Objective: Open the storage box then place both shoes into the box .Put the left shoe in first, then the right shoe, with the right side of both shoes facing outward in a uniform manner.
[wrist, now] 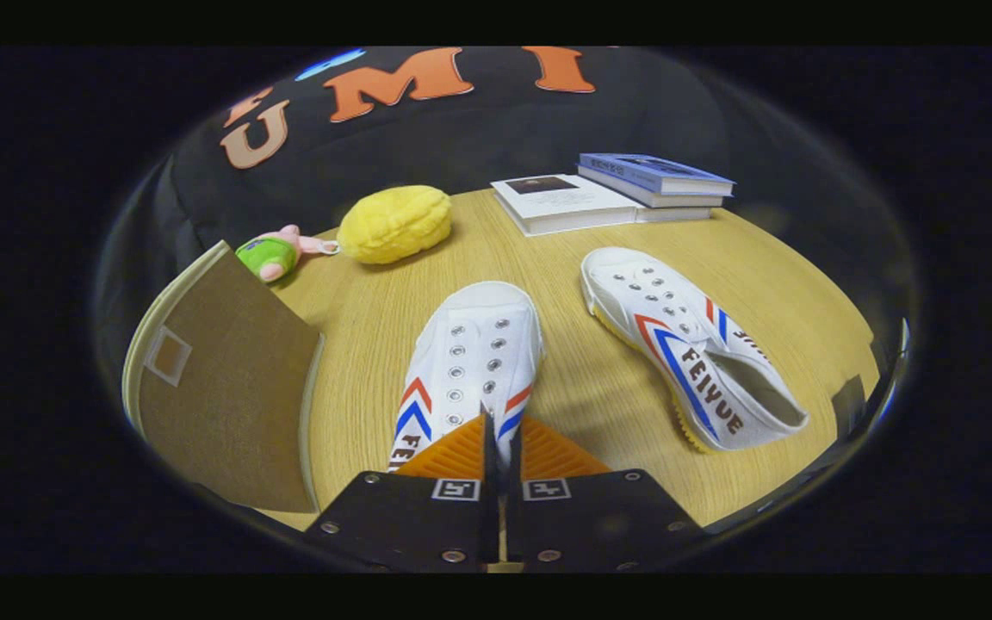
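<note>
Shoes of white canvas with red and blue stripes are both outside the box. One white shoe lies just ahead of the gripper, toe pointing away; the gripper's fingers are almost together, and they seem to pinch the edge of its opening, though I cannot tell this surely. The second white shoe lies on its side on the wooden table, near the first but apart. Beside the first shoe stands the brown fabric storage box; its flap seems raised, but the inside is hidden. I judge that the task is at an early stage: no shoe is placed yet.
</note>
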